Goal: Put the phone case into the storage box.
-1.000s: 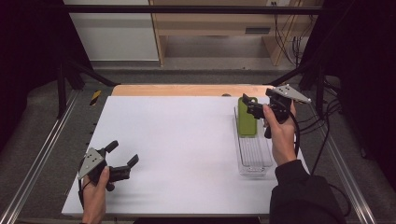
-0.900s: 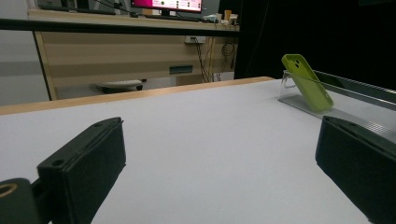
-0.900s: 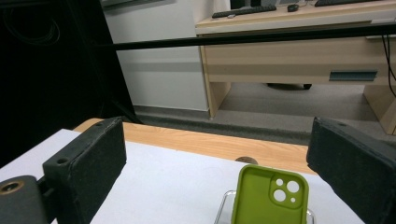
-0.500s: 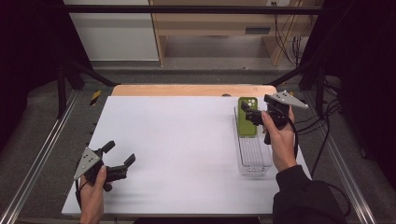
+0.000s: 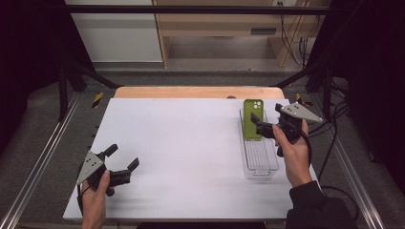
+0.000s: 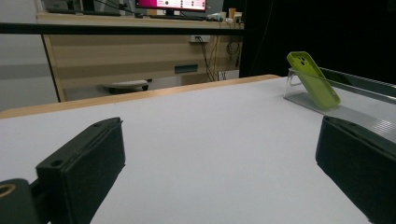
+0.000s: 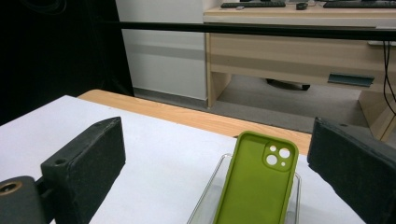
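Green phone case (image 5: 252, 119) propped against far end of clear tray (image 5: 260, 160), right of table (image 5: 191, 143). Right gripper (image 5: 257, 125) spread wide, empty, just beside case. Left gripper (image 5: 122, 160) open, empty, parked near-left.

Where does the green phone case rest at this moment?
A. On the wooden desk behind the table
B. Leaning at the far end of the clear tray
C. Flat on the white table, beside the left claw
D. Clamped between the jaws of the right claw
B: the green phone case stands tilted against the far end of the clear tray, and the open right claw does not grip it.
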Motion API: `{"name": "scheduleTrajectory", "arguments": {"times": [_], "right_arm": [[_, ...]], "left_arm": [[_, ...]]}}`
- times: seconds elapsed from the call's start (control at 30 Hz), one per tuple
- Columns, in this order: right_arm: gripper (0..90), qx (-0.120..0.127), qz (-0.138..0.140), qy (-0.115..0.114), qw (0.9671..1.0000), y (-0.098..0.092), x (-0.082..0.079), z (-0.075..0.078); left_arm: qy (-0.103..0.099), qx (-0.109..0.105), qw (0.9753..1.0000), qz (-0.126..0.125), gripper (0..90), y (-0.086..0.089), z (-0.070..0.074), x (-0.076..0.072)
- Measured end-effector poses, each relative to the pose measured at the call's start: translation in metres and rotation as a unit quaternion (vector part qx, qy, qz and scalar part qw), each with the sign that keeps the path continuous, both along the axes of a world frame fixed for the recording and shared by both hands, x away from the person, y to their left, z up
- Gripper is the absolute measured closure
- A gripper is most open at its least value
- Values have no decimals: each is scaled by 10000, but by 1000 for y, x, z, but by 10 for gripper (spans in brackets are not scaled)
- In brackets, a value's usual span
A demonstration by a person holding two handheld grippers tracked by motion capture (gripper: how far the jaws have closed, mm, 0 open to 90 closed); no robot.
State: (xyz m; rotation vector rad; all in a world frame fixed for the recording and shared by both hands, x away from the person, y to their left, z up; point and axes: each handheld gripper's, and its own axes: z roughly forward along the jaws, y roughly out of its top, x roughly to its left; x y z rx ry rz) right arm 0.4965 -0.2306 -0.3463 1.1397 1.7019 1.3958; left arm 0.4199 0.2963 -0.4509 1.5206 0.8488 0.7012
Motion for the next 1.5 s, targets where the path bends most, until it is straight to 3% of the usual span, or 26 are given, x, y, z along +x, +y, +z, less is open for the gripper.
{"name": "scheduleTrajectory", "arguments": {"times": [0.43,0.93,1.1,1.23,1.5], "right_arm": [[41,41,4,-72,10000,-20,-23,-6],[36,152,-13,-182,9997,-40,-41,-7],[34,201,15,-113,9997,-46,-46,-9],[36,275,44,-72,9996,-50,-51,-12],[35,287,0,-118,9995,-56,-65,-23]], "left_arm": [[-10,28,10000,58,10,8,1,-11],[-13,26,10000,71,10,10,1,-12],[13,-162,9999,56,10,11,0,-11],[35,-50,9999,82,10,12,0,-9],[10,-44,10000,61,10,10,0,-11]]}}
